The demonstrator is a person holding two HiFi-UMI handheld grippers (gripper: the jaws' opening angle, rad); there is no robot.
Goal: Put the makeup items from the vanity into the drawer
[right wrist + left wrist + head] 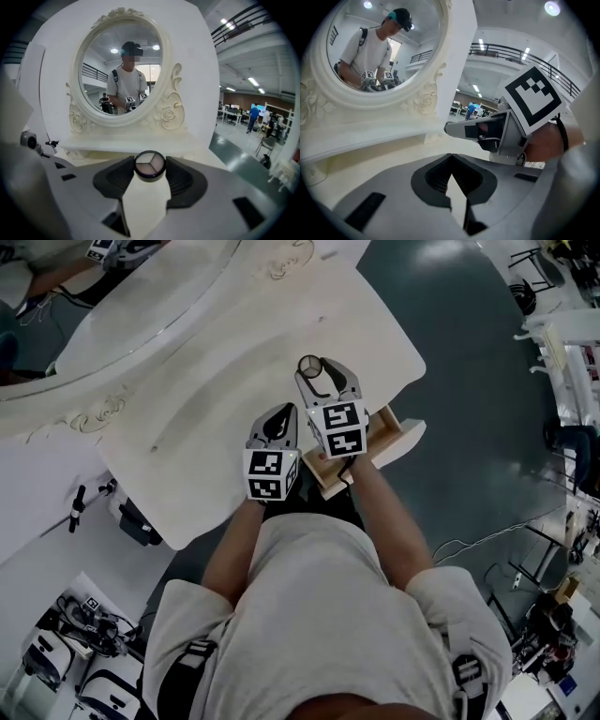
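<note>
Over vanity, round compact in right hand-held gripper, drawer open

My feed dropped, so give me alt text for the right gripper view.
The right gripper holds a small round black-rimmed eyeshadow compact between its jaws. Behind it stands an ornate white oval mirror reflecting the person.

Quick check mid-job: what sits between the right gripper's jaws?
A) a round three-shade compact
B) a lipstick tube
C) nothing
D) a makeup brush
A: the right gripper view shows the round three-shade compact clamped on both sides by the jaws of the right gripper.
</note>
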